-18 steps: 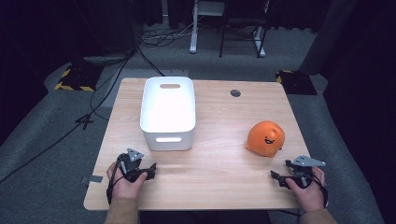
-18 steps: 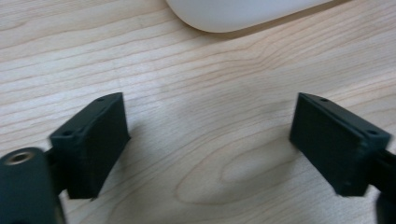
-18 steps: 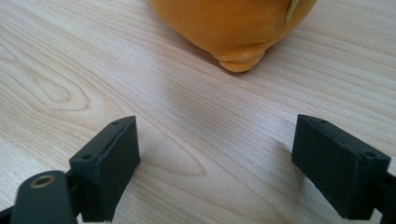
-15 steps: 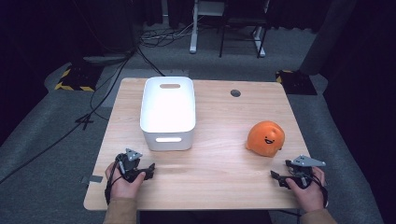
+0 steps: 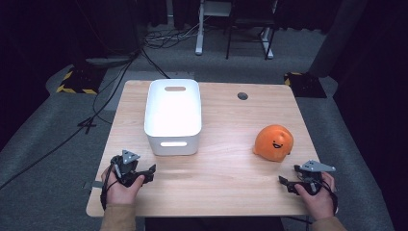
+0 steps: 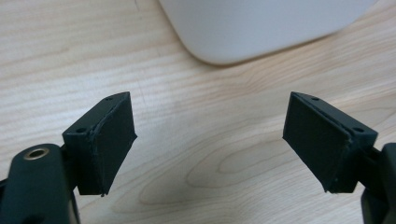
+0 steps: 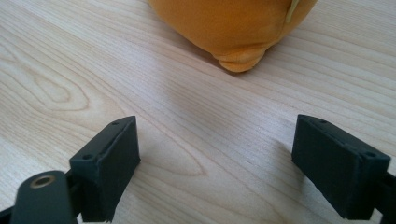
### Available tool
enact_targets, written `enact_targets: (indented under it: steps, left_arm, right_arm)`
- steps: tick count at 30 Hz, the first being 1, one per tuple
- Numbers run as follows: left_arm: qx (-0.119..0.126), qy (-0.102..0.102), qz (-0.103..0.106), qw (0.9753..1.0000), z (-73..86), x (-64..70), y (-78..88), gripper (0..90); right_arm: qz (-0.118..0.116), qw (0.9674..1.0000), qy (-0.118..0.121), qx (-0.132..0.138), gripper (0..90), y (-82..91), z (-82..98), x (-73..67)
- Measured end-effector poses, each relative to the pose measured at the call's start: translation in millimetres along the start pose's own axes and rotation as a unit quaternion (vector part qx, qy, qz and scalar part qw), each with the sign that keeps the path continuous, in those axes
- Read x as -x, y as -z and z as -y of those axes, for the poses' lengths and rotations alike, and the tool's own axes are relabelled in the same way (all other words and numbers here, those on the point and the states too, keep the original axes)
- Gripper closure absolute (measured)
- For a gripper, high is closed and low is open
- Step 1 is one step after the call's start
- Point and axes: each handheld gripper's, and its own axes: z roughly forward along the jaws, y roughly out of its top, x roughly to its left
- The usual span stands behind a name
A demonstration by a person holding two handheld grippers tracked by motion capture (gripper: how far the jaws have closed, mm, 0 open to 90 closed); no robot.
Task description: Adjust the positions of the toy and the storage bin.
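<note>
A round orange plush toy (image 5: pixel 273 142) with a black smiling face sits right of centre on the worktop (image 5: pixel 226 144), near the right claw (image 5: pixel 288 183). Both it and the left claw (image 5: pixel 146 172) gape wide, empty.

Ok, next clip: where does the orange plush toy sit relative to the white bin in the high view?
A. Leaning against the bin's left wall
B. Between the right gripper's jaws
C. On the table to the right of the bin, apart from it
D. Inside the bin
C: the orange plush toy lies on the bare wooden table, well to the right of the white bin, with the right gripper open and short of it.
</note>
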Motion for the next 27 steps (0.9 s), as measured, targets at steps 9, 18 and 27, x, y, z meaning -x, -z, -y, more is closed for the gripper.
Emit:
enact_targets:
  steps: [9,18,27]
  left_arm:
    - [0.027,0.006,0.015,0.9995,-16.7,2.5,23.7,18.5]
    - [0.074,0.007,0.014,0.9971,-38.6,5.4,40.1,21.6]
    - [0.102,0.010,0.017,0.9945,-59.4,8.2,40.5,23.1]
  right_arm:
    - [0.000,1.0000,0.000,0.000,15.1,0.0,0.0,0.0]
    - [0.000,1.0000,0.001,0.000,15.2,-0.1,0.1,0.1]
    - [0.000,1.0000,0.001,0.000,15.2,-0.1,0.1,0.0]
